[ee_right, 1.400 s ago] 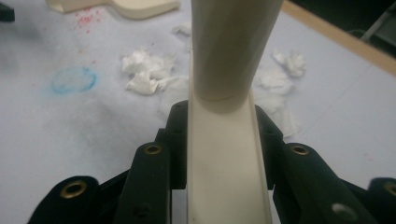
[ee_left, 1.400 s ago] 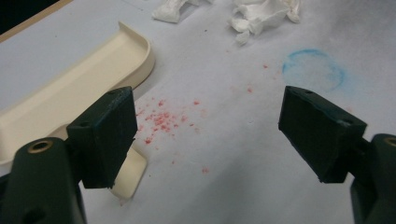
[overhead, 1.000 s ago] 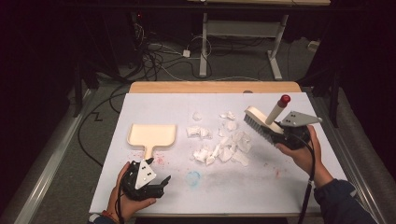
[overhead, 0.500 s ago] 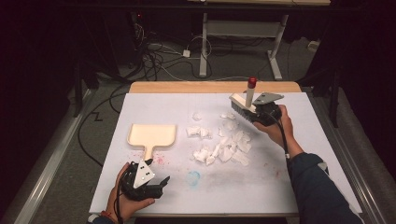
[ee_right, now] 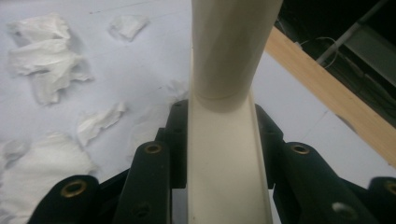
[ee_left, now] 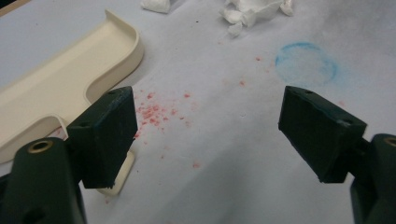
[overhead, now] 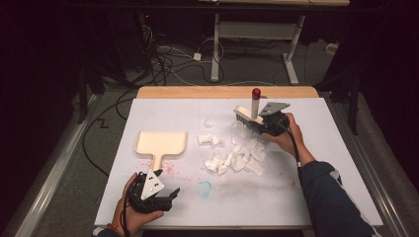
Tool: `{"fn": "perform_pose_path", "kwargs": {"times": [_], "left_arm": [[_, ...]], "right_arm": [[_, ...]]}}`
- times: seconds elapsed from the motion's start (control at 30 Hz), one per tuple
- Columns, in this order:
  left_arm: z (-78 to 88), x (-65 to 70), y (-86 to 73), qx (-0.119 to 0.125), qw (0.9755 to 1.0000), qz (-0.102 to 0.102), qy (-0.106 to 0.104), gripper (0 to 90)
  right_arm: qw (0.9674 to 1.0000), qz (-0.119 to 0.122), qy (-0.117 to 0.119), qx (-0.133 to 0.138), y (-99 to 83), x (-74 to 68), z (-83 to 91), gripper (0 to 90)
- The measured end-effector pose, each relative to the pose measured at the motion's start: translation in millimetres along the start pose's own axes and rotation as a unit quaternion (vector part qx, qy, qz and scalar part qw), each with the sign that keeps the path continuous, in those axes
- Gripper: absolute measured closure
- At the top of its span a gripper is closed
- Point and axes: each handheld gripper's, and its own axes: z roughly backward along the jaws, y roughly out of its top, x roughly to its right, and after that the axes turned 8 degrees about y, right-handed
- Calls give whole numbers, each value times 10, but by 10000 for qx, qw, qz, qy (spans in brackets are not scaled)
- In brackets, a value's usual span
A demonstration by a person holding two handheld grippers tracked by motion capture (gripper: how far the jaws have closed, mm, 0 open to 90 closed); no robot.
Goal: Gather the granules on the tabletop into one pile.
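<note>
Shifted from 3 o'clock toward 1 o'clock of the paper scraps (overhead: pixel 234 154), right gripper (overhead: pixel 267 124) with fingers clamped on the brush (overhead: pixel 248 116) handle, bristles down on the counter (overhead: pixel 316 163) behind the pile, placed to sweep it toward the dustpan (overhead: pixel 160 144). Lying at 9 o'clock of the scraps, open mouth facing them. Resting at 7 o'clock by the pan's handle, left gripper (overhead: pixel 170 196), fingers spread and empty, ready to steady it.
</note>
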Motion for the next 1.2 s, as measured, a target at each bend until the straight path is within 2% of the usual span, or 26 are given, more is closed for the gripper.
{"fn": "perform_pose_path", "kwargs": {"times": [0.23,0.4,0.53,0.8,0.9,1.0,1.13,1.2], "left_arm": [[-5,16,7,-28,10000,-37,-11,187],[-9,24,11,-54,10000,-59,-5,188],[-8,29,17,-58,9999,-82,-3,189],[-12,39,24,-66,9999,-129,3,191],[-16,43,25,-78,9999,-140,-1,191],[-15,46,26,-83,9999,-141,8,191],[-13,42,26,-68,9999,-119,21,191],[-13,40,26,-63,9999,-114,23,191]], "right_arm": [[9991,247,344,63,-91,-167,84,677],[9971,425,608,170,-163,-257,188,677],[9956,459,765,273,-197,-343,261,678],[9931,681,916,271,-204,-559,325,678],[9928,716,907,325,-197,-594,354,678],[9940,704,779,320,-187,-607,380,678],[9944,738,669,347,-184,-567,412,678],[9953,663,595,386,-186,-543,425,678]]}}
